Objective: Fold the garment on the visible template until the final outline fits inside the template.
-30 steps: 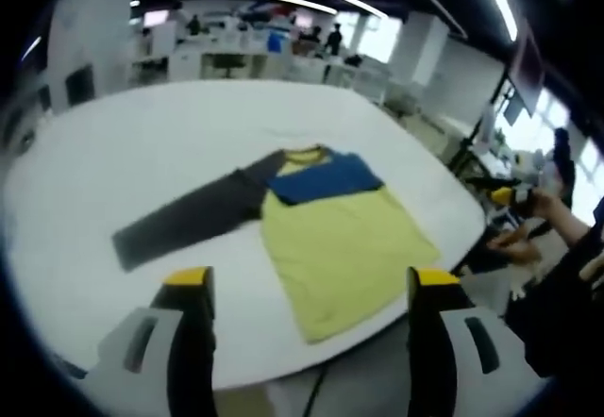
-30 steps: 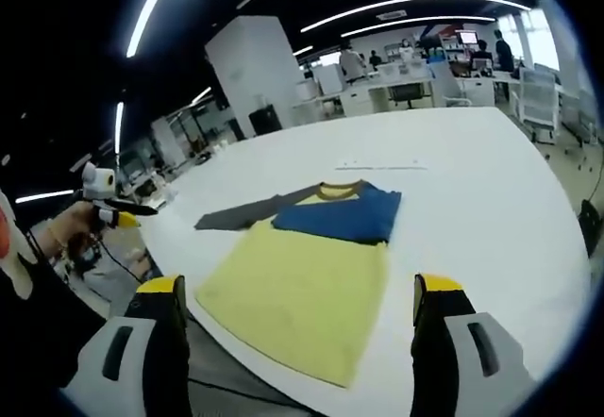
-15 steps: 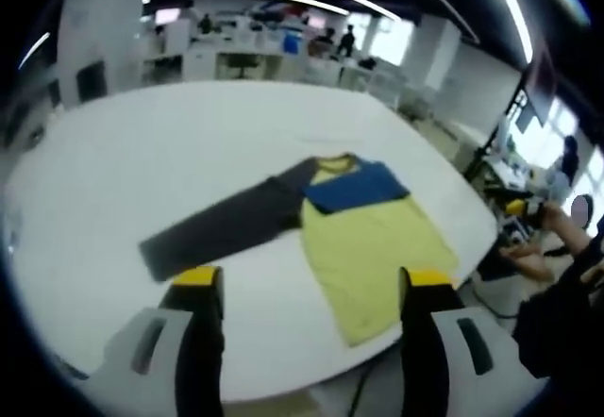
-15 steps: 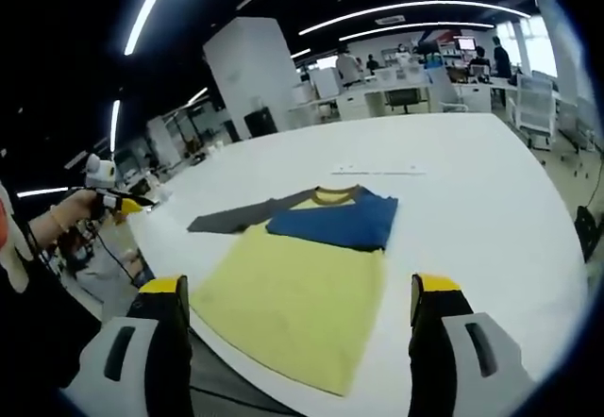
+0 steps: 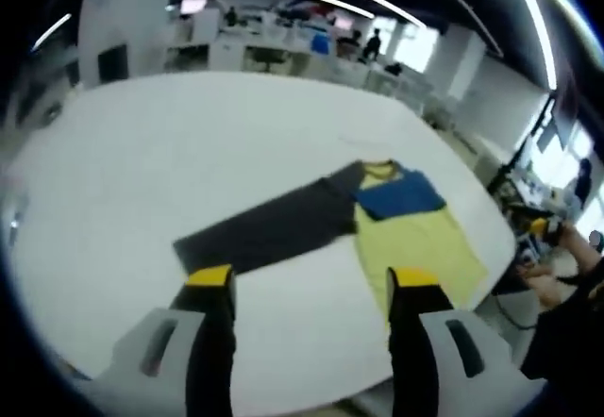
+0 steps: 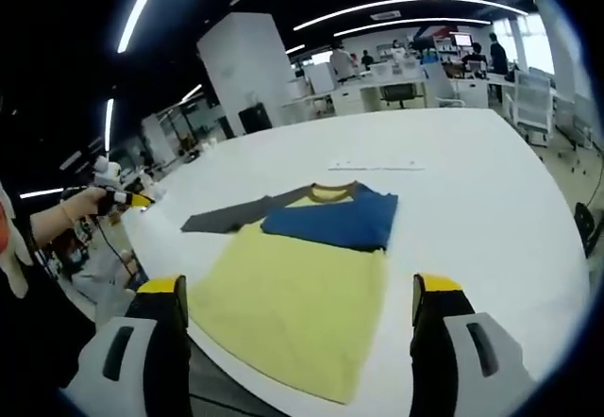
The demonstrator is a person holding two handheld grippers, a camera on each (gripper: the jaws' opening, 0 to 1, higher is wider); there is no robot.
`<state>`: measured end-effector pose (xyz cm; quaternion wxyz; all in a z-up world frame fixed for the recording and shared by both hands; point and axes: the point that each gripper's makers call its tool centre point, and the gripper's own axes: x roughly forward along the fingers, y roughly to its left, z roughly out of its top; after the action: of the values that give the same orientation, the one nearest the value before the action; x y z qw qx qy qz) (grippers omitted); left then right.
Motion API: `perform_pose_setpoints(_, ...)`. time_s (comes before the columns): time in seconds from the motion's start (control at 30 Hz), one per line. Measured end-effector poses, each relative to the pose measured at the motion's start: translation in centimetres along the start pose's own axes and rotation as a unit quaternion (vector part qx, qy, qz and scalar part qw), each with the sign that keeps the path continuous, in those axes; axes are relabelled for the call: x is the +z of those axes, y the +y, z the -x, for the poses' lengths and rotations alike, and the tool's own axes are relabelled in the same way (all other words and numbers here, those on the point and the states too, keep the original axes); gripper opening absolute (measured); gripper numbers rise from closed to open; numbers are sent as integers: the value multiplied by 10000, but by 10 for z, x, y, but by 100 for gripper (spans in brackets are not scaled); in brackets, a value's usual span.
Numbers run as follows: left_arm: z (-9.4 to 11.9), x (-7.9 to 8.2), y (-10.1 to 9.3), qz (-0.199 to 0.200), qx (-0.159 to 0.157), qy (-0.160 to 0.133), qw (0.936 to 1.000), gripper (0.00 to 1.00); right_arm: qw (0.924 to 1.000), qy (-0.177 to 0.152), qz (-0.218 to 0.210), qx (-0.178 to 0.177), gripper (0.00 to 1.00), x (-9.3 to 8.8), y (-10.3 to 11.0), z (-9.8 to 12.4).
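Note:
A long-sleeved shirt lies flat on the white table (image 5: 142, 153). Its yellow body (image 5: 420, 252) reaches toward the table's near edge, a blue sleeve (image 5: 401, 193) is folded across the chest, and a dark grey sleeve (image 5: 269, 233) stretches out to the side. My left gripper (image 5: 311, 280) hovers open, above and short of the grey sleeve's cuff end. In the right gripper view the yellow body (image 6: 293, 299), blue sleeve (image 6: 330, 221) and grey sleeve (image 6: 222, 217) lie ahead of my right gripper (image 6: 299, 287), which is open and empty. A faint thin line of marks (image 6: 376, 166) shows on the table beyond the collar.
The table's rounded near edge (image 6: 217, 384) runs just under the shirt's hem. A hand holds the left gripper (image 6: 111, 193) off the table's left side; the right gripper (image 5: 545, 228) shows past the right edge. Office desks and people (image 6: 406, 63) stand far behind.
The left gripper view has swung toward the grey sleeve, so the shirt now sits further right in it. The shirt itself has not moved. The right gripper view is nearly unchanged.

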<state>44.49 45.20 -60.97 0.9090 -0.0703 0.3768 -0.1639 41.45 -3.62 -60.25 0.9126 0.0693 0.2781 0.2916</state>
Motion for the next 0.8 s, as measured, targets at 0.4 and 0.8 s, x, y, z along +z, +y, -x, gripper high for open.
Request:
perform_pose_setpoints(0.4, -37, -14, 70, 181, 306, 324, 9988, 52, 9999, 43, -77, -53, 99, 3, 0, -14)
perform_pose_setpoints(0.8, -72, -18, 137, -185, 934, 260, 9951, 42, 9996, -113, -277, -4, 99, 7, -1, -31)
